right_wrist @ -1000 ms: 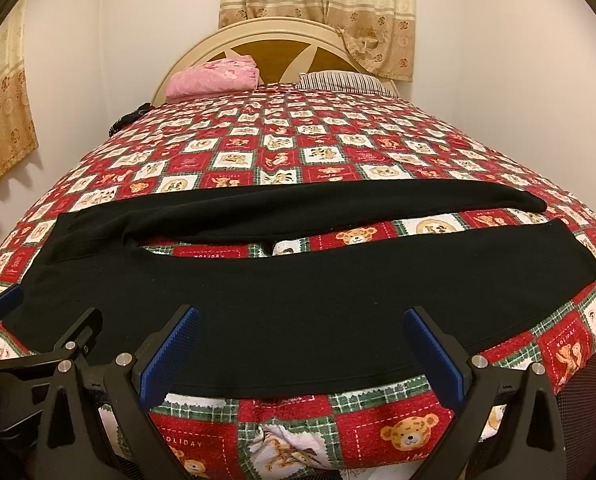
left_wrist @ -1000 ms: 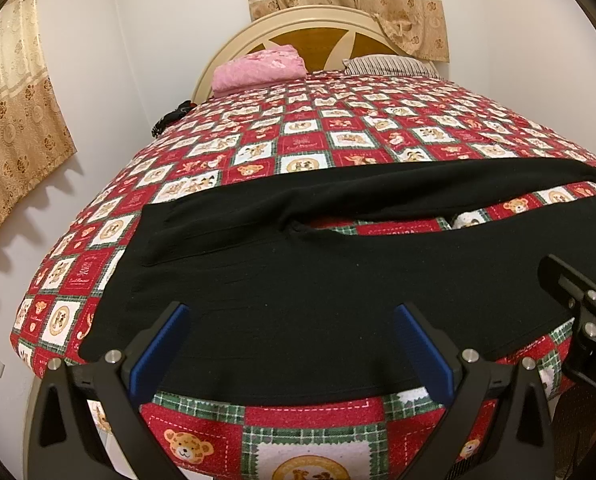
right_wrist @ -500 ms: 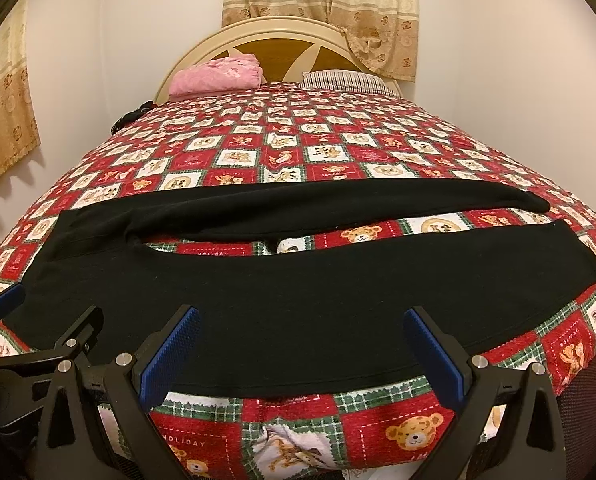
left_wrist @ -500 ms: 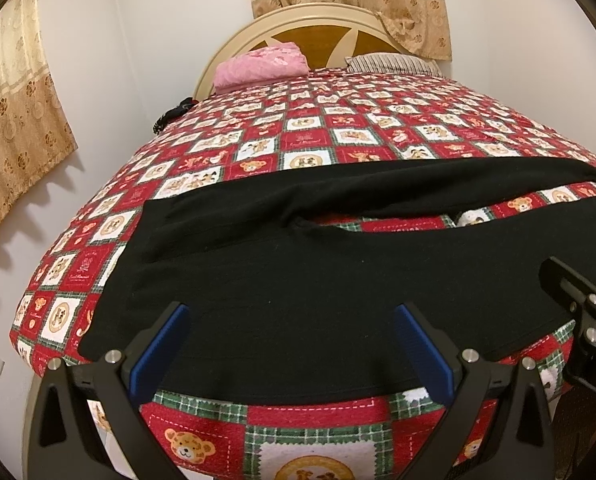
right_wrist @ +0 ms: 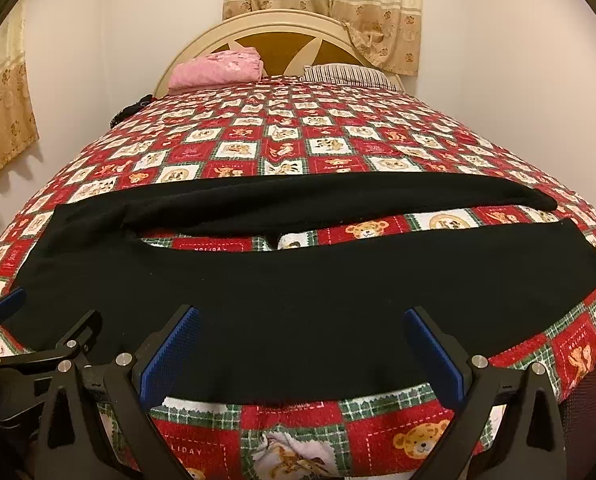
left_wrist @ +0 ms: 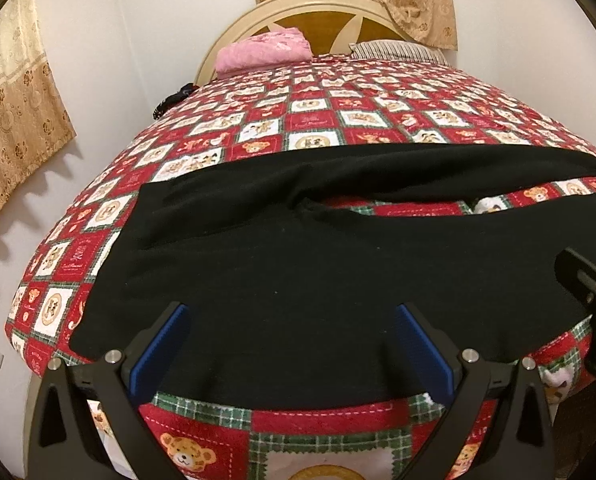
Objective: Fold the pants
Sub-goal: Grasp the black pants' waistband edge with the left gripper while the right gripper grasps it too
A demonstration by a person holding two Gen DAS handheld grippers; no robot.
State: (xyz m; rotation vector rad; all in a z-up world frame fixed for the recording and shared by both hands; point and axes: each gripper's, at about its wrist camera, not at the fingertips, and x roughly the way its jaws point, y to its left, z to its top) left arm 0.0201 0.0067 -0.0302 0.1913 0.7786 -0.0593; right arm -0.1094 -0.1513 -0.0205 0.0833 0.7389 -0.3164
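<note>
Left gripper point(left_wrist: 289, 344): hanging wide open over the near hem of the pants, its black angular arms splaying out, ribbed blue pads point(left_wrist: 159, 350) facing each other with nothing between them.
Right gripper point(right_wrist: 298, 346): gaping just as wide, empty, blue ridged pads point(right_wrist: 434, 350) hovering over the pants' near edge; sitting just to the right of the left gripper, whose black frame is poking into the corner of its view.
Pants point(right_wrist: 298, 280): lying flat across the foot end of the bed, matte black soft knit, waist end to the left, two long legs stretching rightward and splitting in a narrow V that is showing quilt through the gap.
Far leg point(right_wrist: 338, 196): narrower, rounding off at its cuff, lying beyond the near leg and apart from it.
Quilt point(left_wrist: 338, 120): covering the bed under the pants, red and white squares with teddy bears, green plaid borders, stitched texture.
Headboard point(right_wrist: 281, 32): arching beyond the pants, cream wood with amber panels.
Pink bundle point(left_wrist: 263, 50): sitting fluffy by the headboard, beside a striped pillow point(left_wrist: 394, 49).
Curtains point(right_wrist: 326, 8): hanging beige and floral behind the headboard.
</note>
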